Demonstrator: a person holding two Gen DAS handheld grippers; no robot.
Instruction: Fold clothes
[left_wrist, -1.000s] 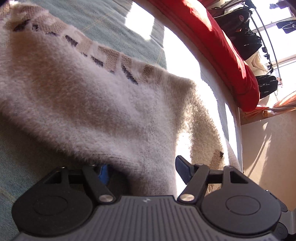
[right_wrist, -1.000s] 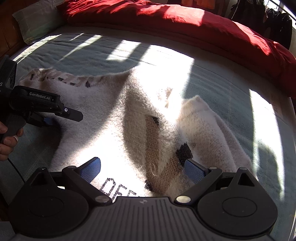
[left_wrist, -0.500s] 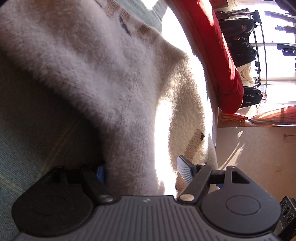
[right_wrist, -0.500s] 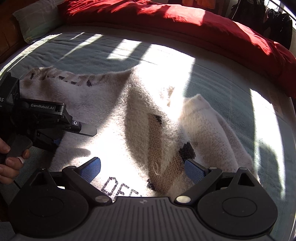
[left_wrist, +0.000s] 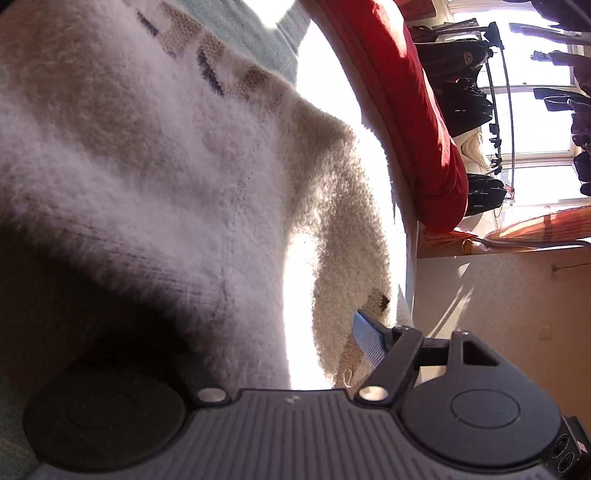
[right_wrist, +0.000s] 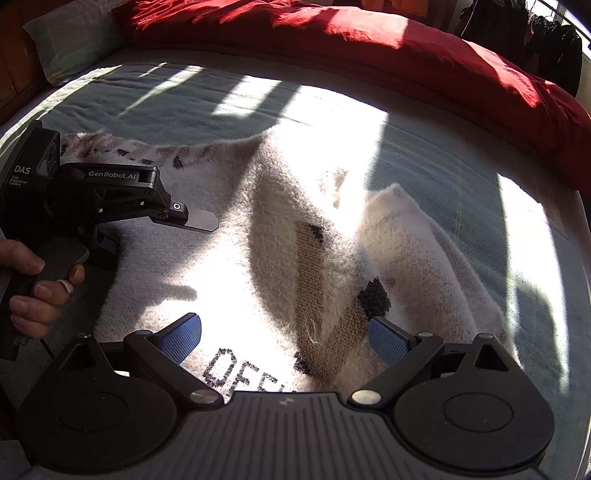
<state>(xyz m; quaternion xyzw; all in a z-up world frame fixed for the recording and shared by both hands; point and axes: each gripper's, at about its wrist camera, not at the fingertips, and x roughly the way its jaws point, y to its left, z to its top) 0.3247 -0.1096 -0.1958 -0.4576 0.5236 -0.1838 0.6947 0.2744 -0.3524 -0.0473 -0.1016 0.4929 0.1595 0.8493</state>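
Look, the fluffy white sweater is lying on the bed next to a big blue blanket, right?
Almost. The blanket bunched along the far side of the bed is red, not blue, as the right wrist view shows. The fluffy white sweater does lie on the bed.

The sweater (right_wrist: 229, 258) is thick, fuzzy knitted wool, its pile long and hairy, with flatter, coarser tan knit bands (right_wrist: 314, 280) worked into it. Under the sweater, the bed sheet (right_wrist: 424, 147) is a matt, finely woven cloth, and beyond the sweater lies a red duvet (right_wrist: 369, 40) of soft, creased matt fabric. Both grippers are matt black plastic with shiny metal pivot pins (right_wrist: 203, 397) and ribbed blue rubbery pads (right_wrist: 388, 339) on the fingers.
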